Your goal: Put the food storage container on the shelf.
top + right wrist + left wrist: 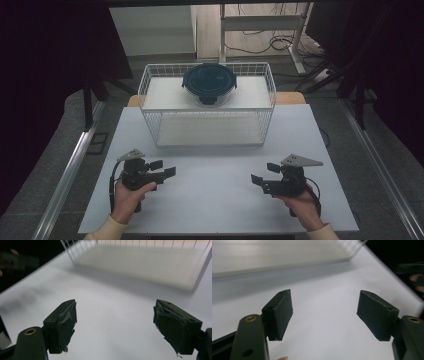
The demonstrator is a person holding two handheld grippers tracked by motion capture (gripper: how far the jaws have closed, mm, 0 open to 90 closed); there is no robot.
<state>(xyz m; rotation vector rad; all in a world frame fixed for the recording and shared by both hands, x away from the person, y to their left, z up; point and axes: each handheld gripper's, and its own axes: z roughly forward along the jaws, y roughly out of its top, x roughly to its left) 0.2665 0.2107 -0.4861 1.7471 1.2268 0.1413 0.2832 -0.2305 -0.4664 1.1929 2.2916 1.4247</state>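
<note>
Near the table's [215, 200] front edge we hold our left gripper [163, 169] and right gripper [266, 173], both spread and pinching nothing. Farther back, against the far edge, a white wire basket [150, 87] holds a dark-lidded glass container [209, 83]. Beyond lies grey floor.

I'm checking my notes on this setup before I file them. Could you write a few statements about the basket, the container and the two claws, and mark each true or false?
1. The round lidded container sits inside the white wire basket. True.
2. The left claw is clamped on the container. False: its jaws stand apart with nothing between them, over the white table.
3. The right claw holds nothing. True.
4. The basket stands at the near edge of the table, between the hands. False: it stands at the far side, beyond both claws.
5. The container's lid is dark. True.
</note>
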